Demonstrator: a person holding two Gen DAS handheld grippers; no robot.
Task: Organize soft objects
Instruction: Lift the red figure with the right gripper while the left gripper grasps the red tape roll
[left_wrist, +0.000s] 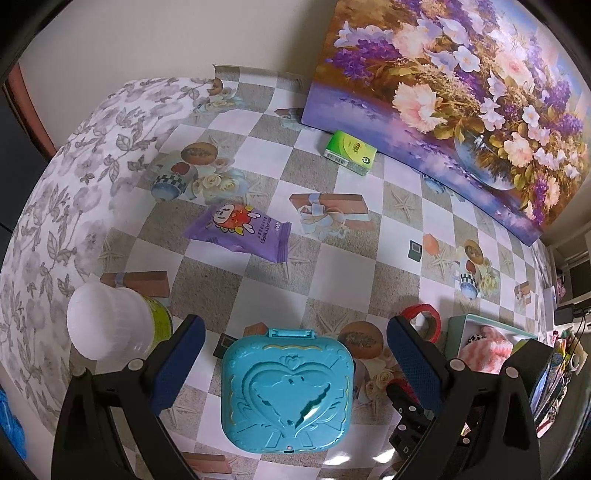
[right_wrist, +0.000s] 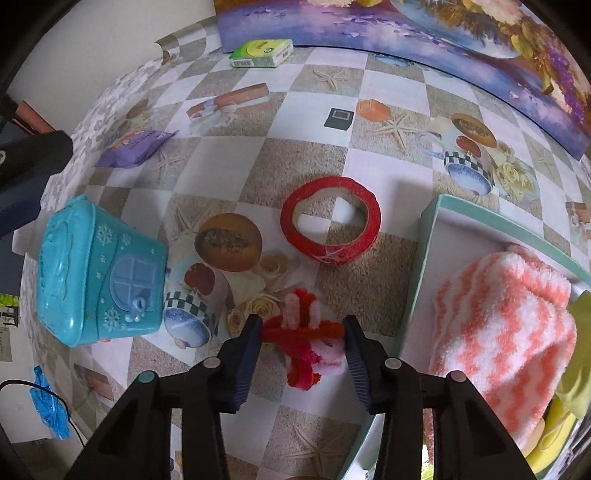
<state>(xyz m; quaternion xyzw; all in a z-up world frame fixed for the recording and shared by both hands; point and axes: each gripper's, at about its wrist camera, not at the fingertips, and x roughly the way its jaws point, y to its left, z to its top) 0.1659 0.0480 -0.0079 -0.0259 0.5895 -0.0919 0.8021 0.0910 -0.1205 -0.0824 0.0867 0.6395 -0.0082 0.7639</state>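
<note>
- On the checked tablecloth (right_wrist: 303, 155), near its right edge, the right gripper (right_wrist: 303, 338) stands with its fingers partly closed around a red and pink pipe-cleaner bundle (right_wrist: 306, 341); both pads touch the ends of the bundle's red crosspiece, and the bundle lies on the cloth.
- Just right of that bundle sits a mint-green tray (right_wrist: 424, 258) holding a pink-and-white striped fuzzy sock (right_wrist: 506, 325) with yellow-green soft items (right_wrist: 580, 373) beside it.
- Beyond the bundle lies a red tape roll (right_wrist: 330, 219), flat on the cloth and apart from it.
- Left gripper (left_wrist: 295, 350): fingers wide open, gripping nothing, positioned either side of a turquoise toy case (left_wrist: 286, 391) without visible contact.
- Left of that case stands a white-capped bottle (left_wrist: 110, 326).
- Toward the far edge lie a purple wipes packet (left_wrist: 240, 232) and a green box (left_wrist: 349, 153), the latter just beside a flower painting (left_wrist: 461, 92).
</note>
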